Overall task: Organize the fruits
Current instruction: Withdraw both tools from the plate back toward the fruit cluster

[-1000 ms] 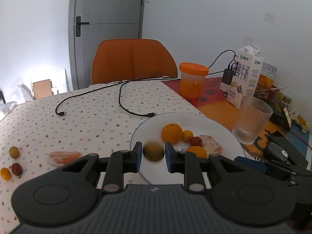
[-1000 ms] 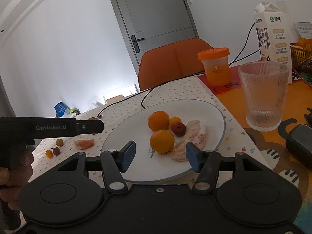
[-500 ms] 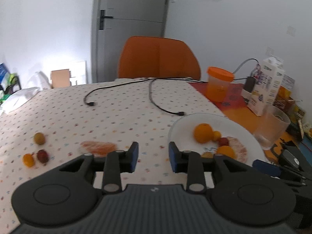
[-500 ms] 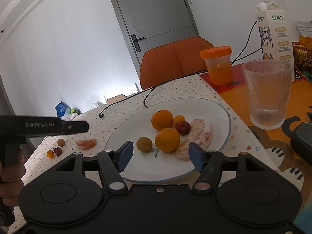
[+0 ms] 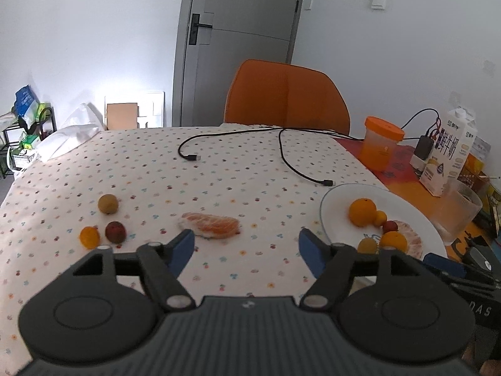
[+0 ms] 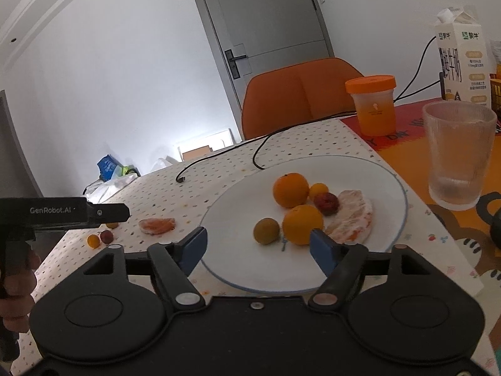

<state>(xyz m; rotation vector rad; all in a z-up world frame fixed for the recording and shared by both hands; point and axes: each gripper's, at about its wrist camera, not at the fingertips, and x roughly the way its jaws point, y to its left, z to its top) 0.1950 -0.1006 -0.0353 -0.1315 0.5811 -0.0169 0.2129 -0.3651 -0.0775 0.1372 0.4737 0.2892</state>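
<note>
My left tongs [image 5: 245, 246], jaws just opened wide and empty, face the peeled segment [image 5: 211, 225] at centre frame, bound for the plate [image 5: 335, 200].

Left wrist view: taken from low over the worktop [image 5: 238, 169], faced across it toward the chair [image 5: 286, 97] and door [image 5: 238, 47]; the plate [image 5: 336, 197] is seen at right. Right wrist view: set close over the plate [image 6: 238, 200], faced the same way. Shared by both views: plate, chair, door, and the loose fruit [image 5: 108, 203] [image 6: 111, 225] at left.
</note>
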